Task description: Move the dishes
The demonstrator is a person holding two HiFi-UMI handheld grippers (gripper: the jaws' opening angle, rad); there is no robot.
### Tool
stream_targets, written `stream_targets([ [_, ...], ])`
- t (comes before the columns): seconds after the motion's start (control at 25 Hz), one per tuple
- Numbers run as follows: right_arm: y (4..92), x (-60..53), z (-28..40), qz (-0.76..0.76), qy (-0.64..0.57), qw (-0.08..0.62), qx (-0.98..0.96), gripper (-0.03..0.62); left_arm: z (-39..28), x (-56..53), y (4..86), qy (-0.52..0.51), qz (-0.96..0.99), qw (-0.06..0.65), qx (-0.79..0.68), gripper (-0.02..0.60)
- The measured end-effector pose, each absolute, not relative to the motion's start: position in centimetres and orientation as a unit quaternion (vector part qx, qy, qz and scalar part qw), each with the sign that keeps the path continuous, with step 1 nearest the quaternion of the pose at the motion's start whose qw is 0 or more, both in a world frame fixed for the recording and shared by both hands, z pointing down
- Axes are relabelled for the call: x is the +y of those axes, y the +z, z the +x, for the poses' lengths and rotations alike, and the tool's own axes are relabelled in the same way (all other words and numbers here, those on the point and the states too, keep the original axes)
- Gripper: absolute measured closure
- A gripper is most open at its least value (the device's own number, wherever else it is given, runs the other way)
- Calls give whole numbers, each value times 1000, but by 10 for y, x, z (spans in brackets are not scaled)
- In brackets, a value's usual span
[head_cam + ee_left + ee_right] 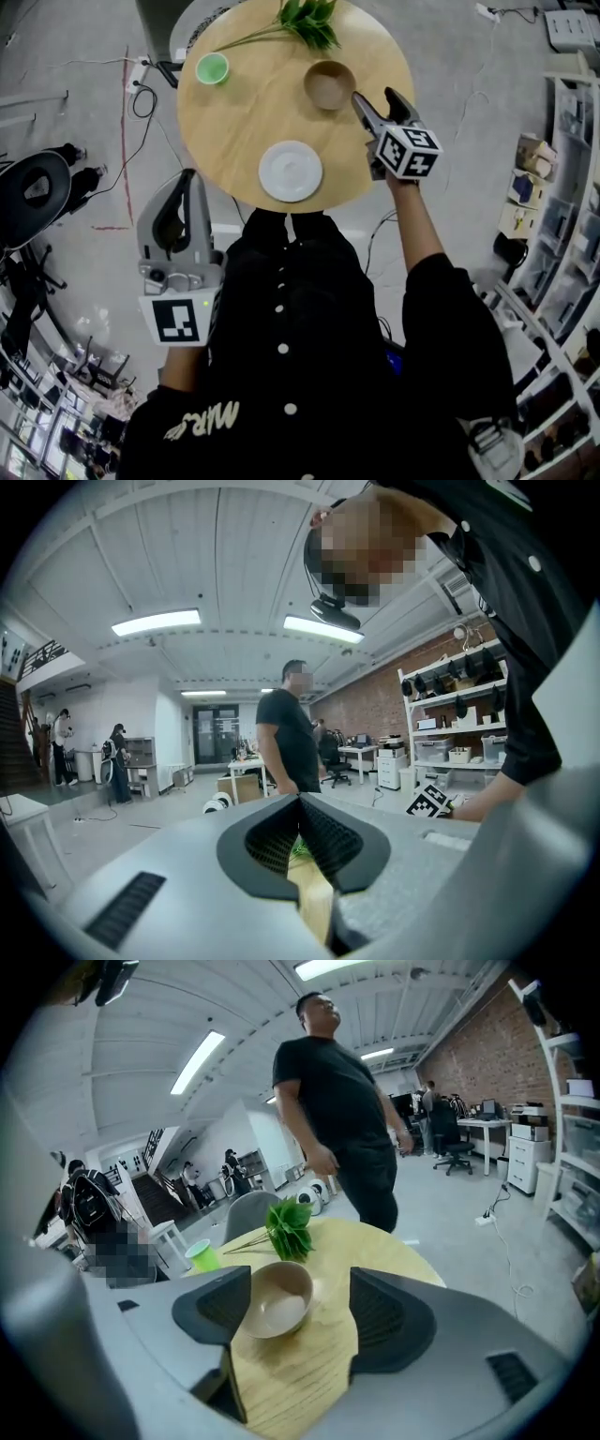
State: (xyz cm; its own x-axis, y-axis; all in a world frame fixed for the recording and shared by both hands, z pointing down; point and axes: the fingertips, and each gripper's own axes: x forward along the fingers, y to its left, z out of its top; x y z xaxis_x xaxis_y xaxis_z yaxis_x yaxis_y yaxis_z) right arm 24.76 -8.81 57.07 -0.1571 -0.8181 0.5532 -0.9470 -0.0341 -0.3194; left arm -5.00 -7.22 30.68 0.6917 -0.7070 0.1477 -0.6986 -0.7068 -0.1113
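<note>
Pale wood made up the round surface, which carried a beige bowl, a white plate near the person's edge, a green cup and a leafy sprig at the far side. The right gripper hovered just beside the bowl with its jaws spread wide; the right gripper view showed the bowl ahead between them (nearer one jaw than the other), not clasped. The left gripper hung off the surface's near edge, jaws pressed together on nothing.
</note>
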Motion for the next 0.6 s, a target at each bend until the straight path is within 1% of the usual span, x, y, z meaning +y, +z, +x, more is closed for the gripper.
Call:
stream_targets([
  [0.24, 605, -101, 246, 635, 362, 101, -675, 301, -51, -80, 324, -104, -918, 7, 383, 578],
  [0.6, 629, -114, 247, 634, 412, 89, -648, 415, -52, -86, 345, -118, -916, -8, 384, 578],
])
